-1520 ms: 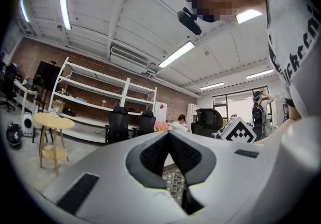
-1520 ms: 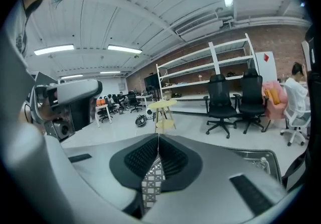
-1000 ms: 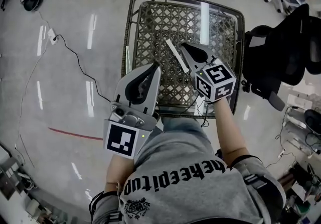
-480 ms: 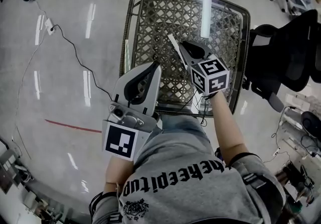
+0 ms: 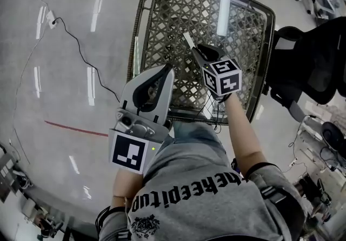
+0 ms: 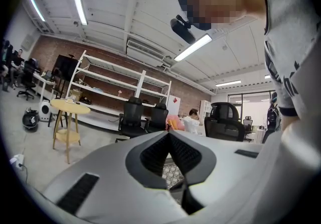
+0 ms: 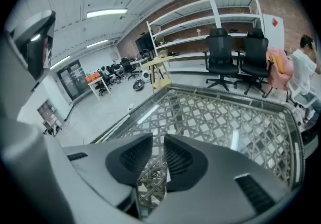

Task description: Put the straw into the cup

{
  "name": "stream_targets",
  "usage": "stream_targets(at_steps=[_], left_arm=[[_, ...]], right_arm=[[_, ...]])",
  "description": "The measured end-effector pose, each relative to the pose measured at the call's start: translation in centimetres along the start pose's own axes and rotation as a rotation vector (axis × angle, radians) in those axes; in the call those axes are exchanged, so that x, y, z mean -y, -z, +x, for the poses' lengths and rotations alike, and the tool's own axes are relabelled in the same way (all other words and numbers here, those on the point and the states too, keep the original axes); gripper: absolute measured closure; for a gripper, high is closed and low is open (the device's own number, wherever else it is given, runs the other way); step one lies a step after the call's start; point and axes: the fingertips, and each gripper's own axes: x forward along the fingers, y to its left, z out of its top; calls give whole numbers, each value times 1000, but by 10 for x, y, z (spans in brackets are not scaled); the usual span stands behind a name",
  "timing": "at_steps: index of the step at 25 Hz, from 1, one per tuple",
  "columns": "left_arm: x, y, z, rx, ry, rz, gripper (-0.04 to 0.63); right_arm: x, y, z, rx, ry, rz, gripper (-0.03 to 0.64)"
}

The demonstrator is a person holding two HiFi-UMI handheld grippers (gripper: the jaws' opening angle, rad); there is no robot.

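Note:
A white straw [image 5: 188, 40] lies flat on the glass top of a woven lattice table [image 5: 141, 29]. My right gripper [image 5: 198, 49] points down at the straw's near end, its marker cube towards me. Its jaws [image 7: 158, 137] are opening and the pads press on nothing; the lattice shows through the gap. My left gripper [image 5: 168, 68] hovers level over the table's near left edge, shut and empty, and its jaws [image 6: 169, 135] meet at the tip. No cup is in any view.
A black office chair [image 5: 313, 61] stands close to the table's right side. A cable [image 5: 81, 56] and a red line [image 5: 70, 128] lie on the floor to the left. Shelves, chairs and a small yellow table [image 6: 70, 107] stand far off.
My right gripper has come down towards the table and the straw, tilting more steeply, and its jaws have spread. The left gripper has sunk slightly.

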Motion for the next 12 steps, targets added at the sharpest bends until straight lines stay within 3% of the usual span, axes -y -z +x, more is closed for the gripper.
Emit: stream_targets(at_steps=[12], left_arm=[[-5,10,1,-16,-19,-12,572]], right_arm=[[12,28,28,-111,10,17,495]])
